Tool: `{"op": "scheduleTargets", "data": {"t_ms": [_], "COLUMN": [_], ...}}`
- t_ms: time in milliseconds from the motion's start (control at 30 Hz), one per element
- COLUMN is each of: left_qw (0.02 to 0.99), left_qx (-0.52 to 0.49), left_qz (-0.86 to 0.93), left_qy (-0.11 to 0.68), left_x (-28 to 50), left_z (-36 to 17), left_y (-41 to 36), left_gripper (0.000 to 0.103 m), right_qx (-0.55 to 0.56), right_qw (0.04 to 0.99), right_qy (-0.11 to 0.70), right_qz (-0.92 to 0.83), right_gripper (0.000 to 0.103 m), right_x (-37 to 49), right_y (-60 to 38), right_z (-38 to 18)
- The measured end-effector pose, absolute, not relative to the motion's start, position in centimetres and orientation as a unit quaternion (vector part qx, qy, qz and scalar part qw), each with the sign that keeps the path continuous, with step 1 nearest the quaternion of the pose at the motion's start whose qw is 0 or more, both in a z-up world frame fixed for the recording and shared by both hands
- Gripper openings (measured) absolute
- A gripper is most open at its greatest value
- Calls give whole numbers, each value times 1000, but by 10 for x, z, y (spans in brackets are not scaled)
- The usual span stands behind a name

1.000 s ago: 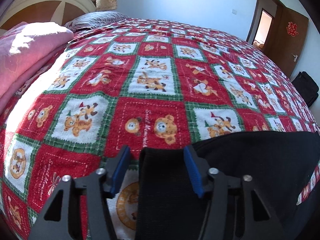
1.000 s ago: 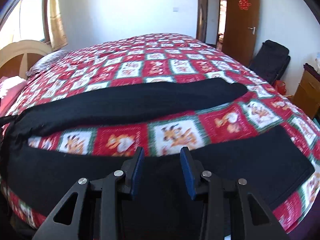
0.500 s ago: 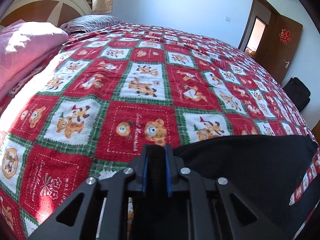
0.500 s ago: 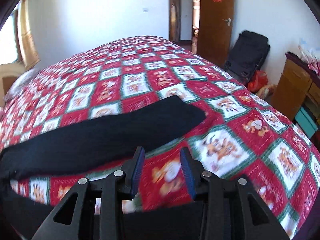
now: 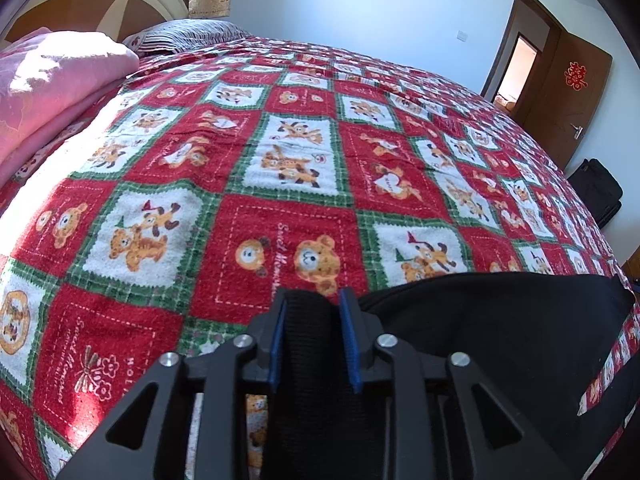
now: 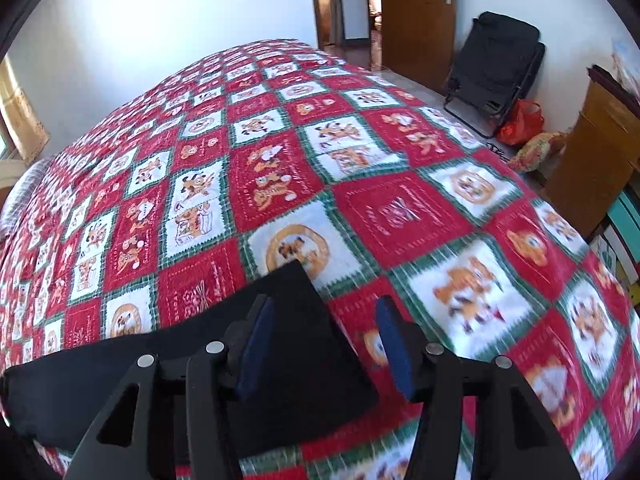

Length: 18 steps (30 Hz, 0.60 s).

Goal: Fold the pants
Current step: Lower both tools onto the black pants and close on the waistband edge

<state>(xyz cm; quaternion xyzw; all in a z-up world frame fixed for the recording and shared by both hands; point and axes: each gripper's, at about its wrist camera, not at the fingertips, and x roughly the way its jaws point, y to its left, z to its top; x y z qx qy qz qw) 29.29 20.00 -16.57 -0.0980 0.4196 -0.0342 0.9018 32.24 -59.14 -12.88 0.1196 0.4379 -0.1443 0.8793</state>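
Observation:
Black pants (image 5: 500, 332) lie on the red, white and green bear-pattern bedspread (image 5: 280, 168). My left gripper (image 5: 312, 336) is shut on the pants' black waistband, which fills the gap between its blue pads. In the right wrist view a pant leg (image 6: 200, 364) runs from the lower left to a square hem end under the gripper. My right gripper (image 6: 326, 344) is open and empty, hovering over that hem end; its left pad (image 6: 256, 344) is above the fabric, its right pad above the bedspread (image 6: 360, 168).
A pink quilt (image 5: 52, 92) and a striped pillow (image 5: 188, 36) lie by the headboard at the left. A black folding chair (image 6: 496, 68), a red bag (image 6: 520, 124), a wooden cabinet (image 6: 592, 152) and a brown door (image 6: 416, 20) stand beyond the bed's right side.
My left gripper closed on the waistband a second ago and still holds it. My right gripper swung right along the pant leg to its hem end and opened wider.

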Motion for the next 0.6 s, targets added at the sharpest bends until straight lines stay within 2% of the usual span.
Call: {"op": "scheduleTargets", "data": {"t_ms": [133,267,300,333,367,400,433,467,533,600], "left_qw": [900,900,900,901,902,902,902,902,902,903], "left_qx": [-91,-66,-68,-70,-72,-74,-76,-75,-67,-72], "left_qz": [-42,-39,-41,-46,-51,-55,-58,-60,-62,-66], "left_qy": [424,429,429,426,423,423,422,421,421,418], "left_x": [294,296,296,296,296,296,295,295,296,296], "left_z": [-166,-165,-164,-163,-162,-161,-161,-160,-158,-156], "left_y": [197,190,191,192,192,193,192,192,190,191], "left_gripper": [45,45,42,33,27,18,16,15,14,13], "right_qx": [108,96,97,98,92,78,72,77,77,72], "right_qw": [873,865,862,859,857,857,858,858,862,866], "right_qy": [457,478,485,490,495,497,496,496,490,483], "right_qz": [-131,-119,-113,-109,-107,-113,-113,-108,-106,-107], "right_gripper": [62,62,60,53,34,28,23,13,8,8], "right_x": [353,372,375,377,378,379,378,377,372,369], "right_y": [-590,-588,-586,-585,-582,-579,-578,-578,-578,-575], "right_z": [-143,-156,-159,-162,-163,-163,-163,-162,-156,-149]}}
